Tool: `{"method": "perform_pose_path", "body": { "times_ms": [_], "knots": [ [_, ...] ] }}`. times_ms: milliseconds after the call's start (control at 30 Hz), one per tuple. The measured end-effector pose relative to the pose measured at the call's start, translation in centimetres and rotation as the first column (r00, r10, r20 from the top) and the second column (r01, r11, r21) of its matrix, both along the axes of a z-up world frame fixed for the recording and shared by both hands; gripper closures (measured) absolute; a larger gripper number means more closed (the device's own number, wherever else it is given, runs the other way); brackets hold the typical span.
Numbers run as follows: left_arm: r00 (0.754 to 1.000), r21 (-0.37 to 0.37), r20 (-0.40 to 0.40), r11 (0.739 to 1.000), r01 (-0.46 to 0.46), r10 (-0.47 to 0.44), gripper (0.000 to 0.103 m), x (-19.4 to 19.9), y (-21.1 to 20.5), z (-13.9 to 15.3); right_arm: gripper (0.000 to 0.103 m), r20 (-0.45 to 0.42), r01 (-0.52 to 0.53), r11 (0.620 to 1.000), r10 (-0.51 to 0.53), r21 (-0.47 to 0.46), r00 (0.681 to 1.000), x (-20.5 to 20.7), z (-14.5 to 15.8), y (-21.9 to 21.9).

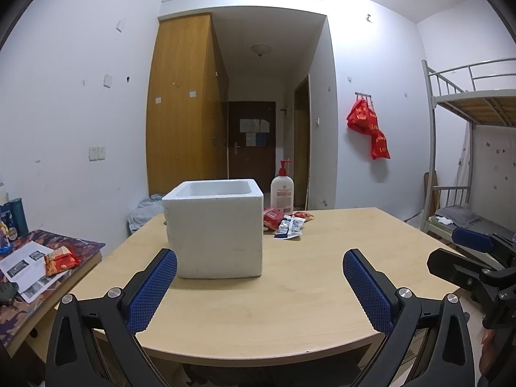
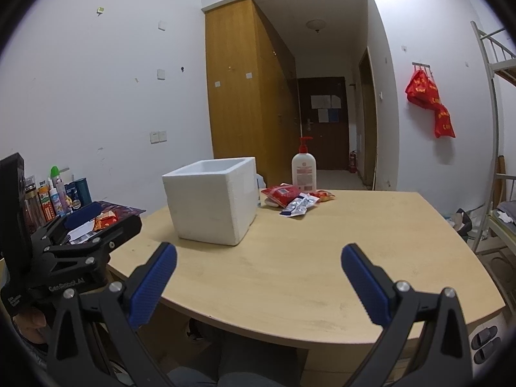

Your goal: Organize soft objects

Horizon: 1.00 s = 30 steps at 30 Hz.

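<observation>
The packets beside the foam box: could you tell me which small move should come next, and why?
Probably advance the right gripper toward the packets. Its jaws are open and empty, the packets lie loose on the table by the lotion bottle, and the open foam box stands beside them.

Pump bottle point(image 2: 303, 169): upright, frame centre.
Red bags point(image 2: 430, 100): hanging, right wall.
Wardrobe point(image 2: 242, 90): centre background.

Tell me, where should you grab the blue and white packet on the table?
Probably pinch the flat blue and white plastic packet across its near dark-blue end, coming from the front right with the right hand-held gripper. That end lies free on the wooden table; its far end meets the red packet.
</observation>
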<state>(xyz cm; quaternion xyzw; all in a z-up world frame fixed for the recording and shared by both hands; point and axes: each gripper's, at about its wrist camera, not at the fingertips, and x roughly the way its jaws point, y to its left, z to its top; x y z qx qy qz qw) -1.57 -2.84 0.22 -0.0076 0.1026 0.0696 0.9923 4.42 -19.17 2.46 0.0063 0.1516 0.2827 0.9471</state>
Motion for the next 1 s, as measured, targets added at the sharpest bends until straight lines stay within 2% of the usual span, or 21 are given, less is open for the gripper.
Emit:
{"method": "perform_pose_path", "body": {
  "times_ms": [1000],
  "knots": [
    [1.0,0.011,-0.002,1.0,0.003,-0.002,0.0,0.11,-0.66,0.06,0.0,-0.008,0.005,1.0,-0.005,-0.009,1.0,0.16,0.14,-0.12]
  ]
}}
